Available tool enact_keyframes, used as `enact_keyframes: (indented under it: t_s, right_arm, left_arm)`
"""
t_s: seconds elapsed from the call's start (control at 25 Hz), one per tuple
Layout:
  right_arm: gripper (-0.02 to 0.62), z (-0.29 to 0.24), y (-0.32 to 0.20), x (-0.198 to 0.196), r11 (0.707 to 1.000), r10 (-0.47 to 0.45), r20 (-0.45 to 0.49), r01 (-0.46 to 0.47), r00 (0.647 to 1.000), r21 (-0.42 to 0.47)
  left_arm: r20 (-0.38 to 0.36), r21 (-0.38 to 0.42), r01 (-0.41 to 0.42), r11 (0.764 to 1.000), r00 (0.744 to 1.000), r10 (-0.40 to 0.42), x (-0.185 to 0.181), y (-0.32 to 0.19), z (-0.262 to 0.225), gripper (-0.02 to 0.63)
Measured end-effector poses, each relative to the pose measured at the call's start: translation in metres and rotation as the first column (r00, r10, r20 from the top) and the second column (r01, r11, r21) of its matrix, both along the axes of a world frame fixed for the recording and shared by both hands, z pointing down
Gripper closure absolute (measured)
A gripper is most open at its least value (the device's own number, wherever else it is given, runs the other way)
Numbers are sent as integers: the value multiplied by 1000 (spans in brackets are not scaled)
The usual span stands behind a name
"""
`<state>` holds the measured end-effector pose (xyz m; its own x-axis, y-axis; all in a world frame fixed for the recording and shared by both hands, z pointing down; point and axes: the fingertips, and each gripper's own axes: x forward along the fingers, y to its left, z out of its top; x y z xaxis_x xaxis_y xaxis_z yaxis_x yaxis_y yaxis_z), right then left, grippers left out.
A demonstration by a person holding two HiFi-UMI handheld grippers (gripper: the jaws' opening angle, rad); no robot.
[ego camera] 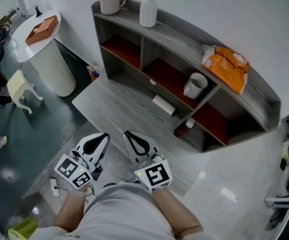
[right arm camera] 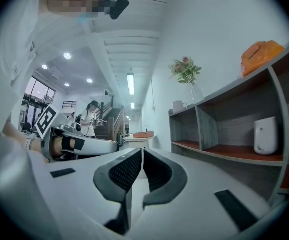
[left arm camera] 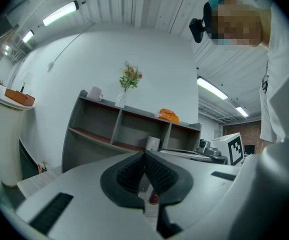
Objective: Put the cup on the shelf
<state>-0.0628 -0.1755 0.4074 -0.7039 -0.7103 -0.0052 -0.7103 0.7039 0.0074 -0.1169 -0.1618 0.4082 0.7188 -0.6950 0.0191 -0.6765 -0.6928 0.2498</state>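
Observation:
A white cup (ego camera: pixel 195 85) stands upright in the middle compartment of the grey shelf (ego camera: pixel 264 96), on its red board. The left gripper view shows this cup (left arm camera: pixel 152 143) just above the jaw tips, and in the right gripper view the cup (right arm camera: pixel 265 135) is at the far right. My left gripper (ego camera: pixel 104 136) and right gripper (ego camera: pixel 127 134) hover side by side over the grey floor, well short of the shelf. Both are shut with nothing between the pads. A second white mug (ego camera: pixel 112 4) sits on the shelf top at the left.
On the shelf top stand a white vase (ego camera: pixel 148 10) with flowers and an orange bag (ego camera: pixel 227 66). A white box (ego camera: pixel 163 104) and a red can (ego camera: pixel 184 129) lie by the shelf's foot. A round white table (ego camera: pixel 52 59) and a small stool (ego camera: pixel 19 86) stand at the left.

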Motion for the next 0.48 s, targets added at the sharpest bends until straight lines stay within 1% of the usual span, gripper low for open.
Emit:
enact_keyframes:
  t_s: [0.28,0.48]
  right_arm:
    - [568,-6,9,-8,999,-39,-14,39,999,28]
    - [569,-7,13,-9,998,-44,-23,45,999,39]
  left_arm:
    - [5,8,-9,1000,1000,9,5,3,-4,590]
    - [4,11,-6,1000,1000,6,6,6,-5,589]
